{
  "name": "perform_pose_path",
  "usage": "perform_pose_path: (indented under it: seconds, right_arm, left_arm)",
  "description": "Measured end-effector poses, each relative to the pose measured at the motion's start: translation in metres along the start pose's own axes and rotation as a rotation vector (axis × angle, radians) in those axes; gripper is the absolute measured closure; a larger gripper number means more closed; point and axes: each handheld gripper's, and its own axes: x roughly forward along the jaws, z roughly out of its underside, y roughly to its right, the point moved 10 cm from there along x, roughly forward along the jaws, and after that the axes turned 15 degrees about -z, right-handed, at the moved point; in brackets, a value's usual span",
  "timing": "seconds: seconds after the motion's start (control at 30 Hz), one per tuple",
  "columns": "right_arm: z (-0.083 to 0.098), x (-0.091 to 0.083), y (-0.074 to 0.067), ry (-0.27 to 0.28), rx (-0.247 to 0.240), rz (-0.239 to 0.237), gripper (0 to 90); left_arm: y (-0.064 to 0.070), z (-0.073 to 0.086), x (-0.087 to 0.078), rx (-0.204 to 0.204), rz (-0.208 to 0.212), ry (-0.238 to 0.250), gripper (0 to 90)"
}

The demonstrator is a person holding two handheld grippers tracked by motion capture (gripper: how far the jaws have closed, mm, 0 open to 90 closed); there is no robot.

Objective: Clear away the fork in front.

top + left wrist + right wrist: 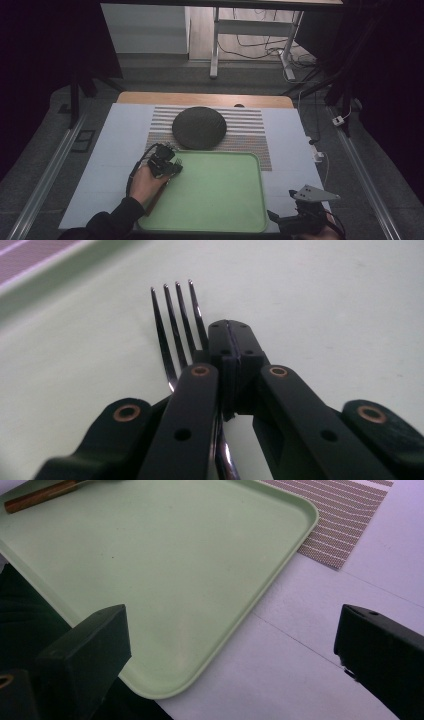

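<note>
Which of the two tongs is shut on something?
The left tongs, clamped on the fork over the green tray; the right tongs stand wide open, empty.

Glossy metal fork [175, 325]; smooth matt plastic tray [220, 200].

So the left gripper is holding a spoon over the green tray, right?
Not a spoon: the left gripper view shows four tines, so it is a fork. The left gripper is clamped on it over the green tray, as you said.

One fork [175, 325], one green tray [250, 165], one dark plate [199, 127], one placemat [250, 130].
</note>
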Motion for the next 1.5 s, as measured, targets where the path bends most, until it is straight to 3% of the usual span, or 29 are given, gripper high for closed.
perform_pose_path:
  seconds: [0.17, 0.43, 0.5, 0.57, 0.63, 0.73, 0.97, 1.1, 1.27, 1.37, 1.5]
  right_arm:
    - [0.000, 0.000, 0.000, -0.001, 0.000, 0.001, 1.8]
    - [0.000, 0.000, 0.000, 0.000, 0.000, -0.001, 1.9]
    - [0.000, 0.000, 0.000, 0.001, -0.001, -0.002, 1.8]
    - [0.000, 0.000, 0.000, 0.000, -0.001, -0.003, 1.8]
    - [0.000, 0.000, 0.000, 0.000, 0.001, -0.002, 1.8]
    - [0.000, 0.000, 0.000, 0.002, 0.000, -0.001, 1.8]
    - [0.000, 0.000, 0.000, 0.000, 0.001, 0.003, 1.8]
    - [0.000, 0.000, 0.000, 0.001, 0.002, 0.003, 1.8]
    - [-0.001, 0.000, -0.001, 0.003, 0.002, 0.001, 1.8]
    - [0.000, 0.000, 0.000, 0.001, 0.001, 0.003, 1.8]
    - [0.000, -0.001, 0.000, 0.003, 0.002, 0.002, 1.8]
  left_arm:
    - [-0.021, 0.004, -0.002, -0.053, -0.025, -0.004, 88.7]
    - [-0.035, 0.007, -0.006, -0.076, -0.043, -0.002, 88.3]
    - [-0.034, 0.006, -0.011, -0.083, -0.015, 0.012, 83.7]
    - [-0.030, 0.006, -0.018, -0.062, 0.031, 0.029, 74.1]
    - [-0.029, 0.008, -0.026, -0.033, 0.029, 0.054, 67.2]
    - [-0.025, 0.012, -0.043, -0.036, 0.095, 0.092, 56.5]
    - [-0.021, 0.025, -0.084, -0.026, 0.139, 0.226, 37.5]
    - [-0.015, 0.041, -0.105, -0.019, 0.148, 0.295, 28.4]
    - [-0.014, 0.061, -0.126, -0.044, 0.147, 0.369, 17.3]
    - [-0.015, 0.071, -0.135, -0.073, 0.133, 0.388, 13.9]
    - [-0.016, 0.087, -0.139, -0.070, 0.105, 0.387, 8.1]
